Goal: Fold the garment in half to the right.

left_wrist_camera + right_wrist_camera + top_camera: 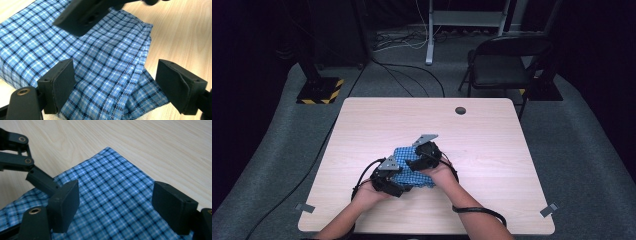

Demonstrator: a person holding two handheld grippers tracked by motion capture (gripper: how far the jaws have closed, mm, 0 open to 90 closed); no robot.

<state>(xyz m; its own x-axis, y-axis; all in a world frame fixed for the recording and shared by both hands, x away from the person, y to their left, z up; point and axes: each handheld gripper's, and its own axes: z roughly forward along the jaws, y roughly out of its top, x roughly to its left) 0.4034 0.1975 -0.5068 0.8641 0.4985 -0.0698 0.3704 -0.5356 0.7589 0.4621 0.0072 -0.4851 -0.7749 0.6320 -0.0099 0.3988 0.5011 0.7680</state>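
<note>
Blue-and-white checked folded cloth, lying near the middle of the pale wooden table. Over its near-left edge, left gripper, jaws spread wide, pinching nothing. Above its far-right part, right gripper, likewise agape, clear of the fabric.

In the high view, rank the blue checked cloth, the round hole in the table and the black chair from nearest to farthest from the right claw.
From the right claw:
1. Blue checked cloth, directly under the claw at the table's middle.
2. Round hole, near the table's far edge.
3. Black chair, on the floor beyond the table, far right.
</note>
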